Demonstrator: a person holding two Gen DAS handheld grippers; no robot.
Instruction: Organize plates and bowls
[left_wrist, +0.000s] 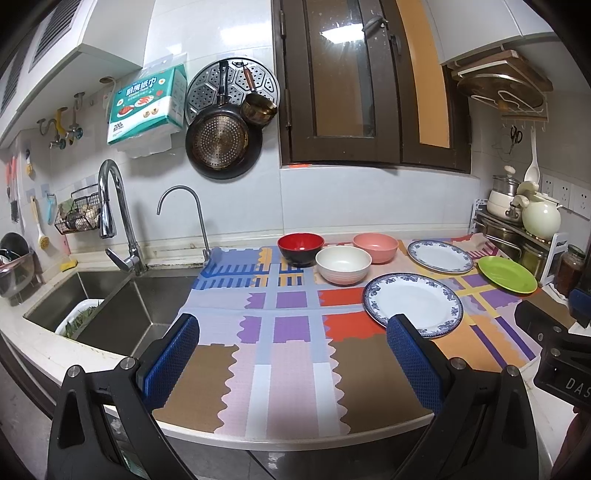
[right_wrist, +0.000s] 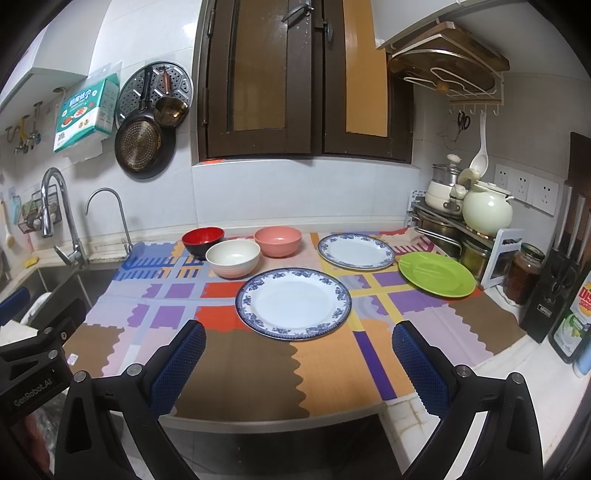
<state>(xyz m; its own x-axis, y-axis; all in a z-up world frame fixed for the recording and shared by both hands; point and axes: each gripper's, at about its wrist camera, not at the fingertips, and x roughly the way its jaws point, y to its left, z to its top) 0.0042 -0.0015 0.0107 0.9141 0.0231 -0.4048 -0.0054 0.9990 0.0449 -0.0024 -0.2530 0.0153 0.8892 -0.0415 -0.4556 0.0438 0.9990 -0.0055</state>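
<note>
Both grippers, left (left_wrist: 291, 339) and right (right_wrist: 299, 345), hover with fingers wide and empty above the counter (right_wrist: 413, 406); a blue-rimmed plate (right_wrist: 293, 302) lies just beyond the right fingers, bowls farther back.

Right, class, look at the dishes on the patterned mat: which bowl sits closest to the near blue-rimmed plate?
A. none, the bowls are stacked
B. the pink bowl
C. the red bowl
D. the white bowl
D: the white bowl stands just behind and to the left of the near blue-rimmed plate, while the red bowl and pink bowl sit farther back.
</note>
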